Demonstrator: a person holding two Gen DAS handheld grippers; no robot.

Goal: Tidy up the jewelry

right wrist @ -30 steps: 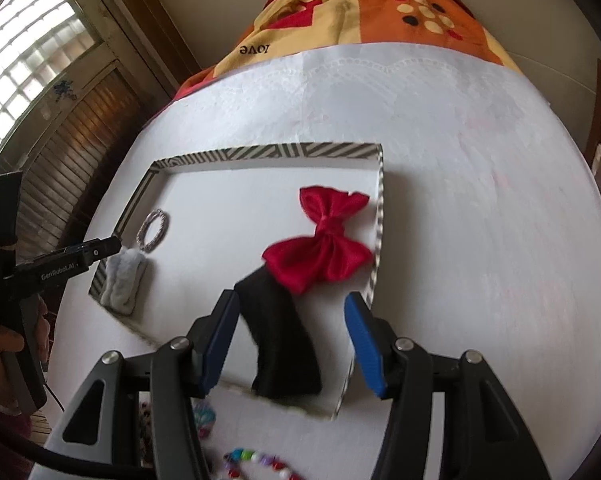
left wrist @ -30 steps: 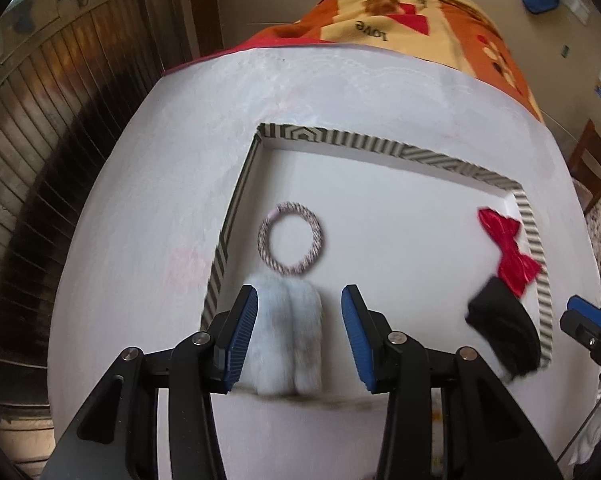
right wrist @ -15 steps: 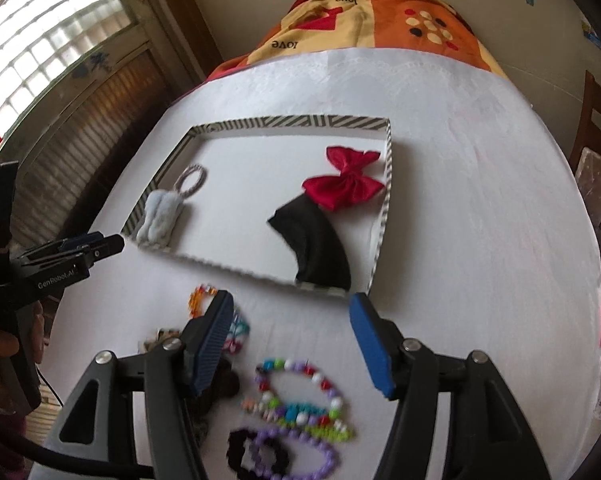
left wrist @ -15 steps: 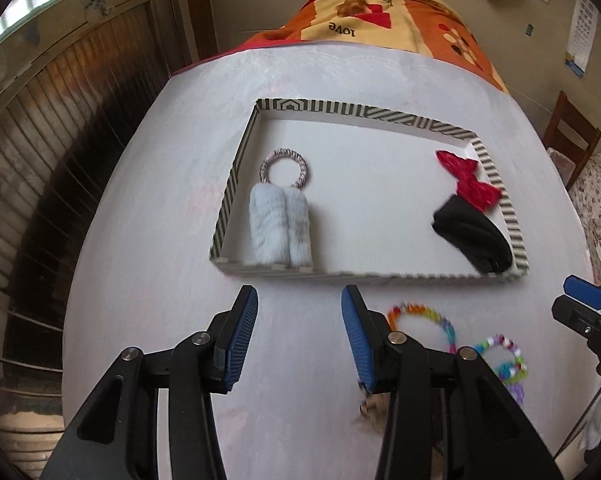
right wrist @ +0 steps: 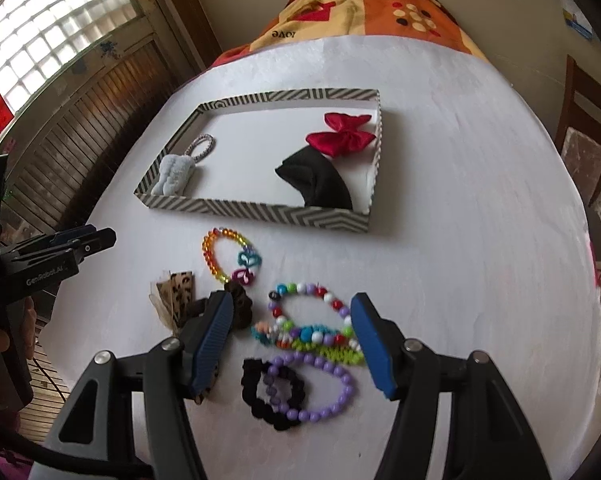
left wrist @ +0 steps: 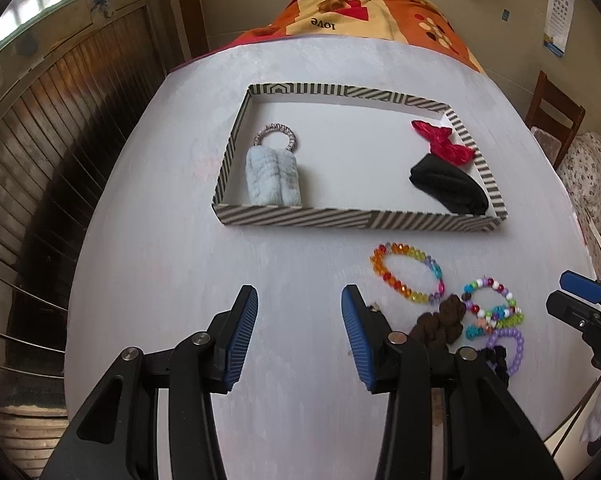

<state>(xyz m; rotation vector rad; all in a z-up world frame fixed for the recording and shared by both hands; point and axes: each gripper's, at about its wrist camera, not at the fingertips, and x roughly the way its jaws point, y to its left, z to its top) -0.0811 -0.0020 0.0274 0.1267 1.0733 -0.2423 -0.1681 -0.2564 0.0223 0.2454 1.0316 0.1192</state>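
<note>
Both grippers hang over the near end of the white table [right wrist: 460,160], jaws wide and empty. The left gripper [left wrist: 299,336] sits above bare tabletop; the right gripper [right wrist: 292,344] is poised over the heap of loose pieces.

The striped tray [right wrist: 260,210] lies farther off, already holding a pale blue fluffy hair tie [right wrist: 174,172] at its left end and a red bow [right wrist: 338,136] beside a black cloth piece [right wrist: 320,180] at its right. Its middle is open.

The trouble I expect is in that heap. The multicoloured bead bracelet [right wrist: 312,316] lies against green and teal bits, and the purple bead bracelet [right wrist: 328,388] overlaps the black scrunchie [right wrist: 260,396]. With jaws this wide, a closing grip could catch two pieces at once and drag a third along. Round beads may also roll out of flat pads mid-carry.

The rainbow bracelet [left wrist: 406,274] lies apart, just in front of the tray's near wall, so it looks the safer pick. A low carry could knock that wall and shift the tray. The brown scrunchie [left wrist: 440,322] and the leopard-print clip [right wrist: 176,296] sit close under the left gripper's right finger, easy to nudge.
</note>
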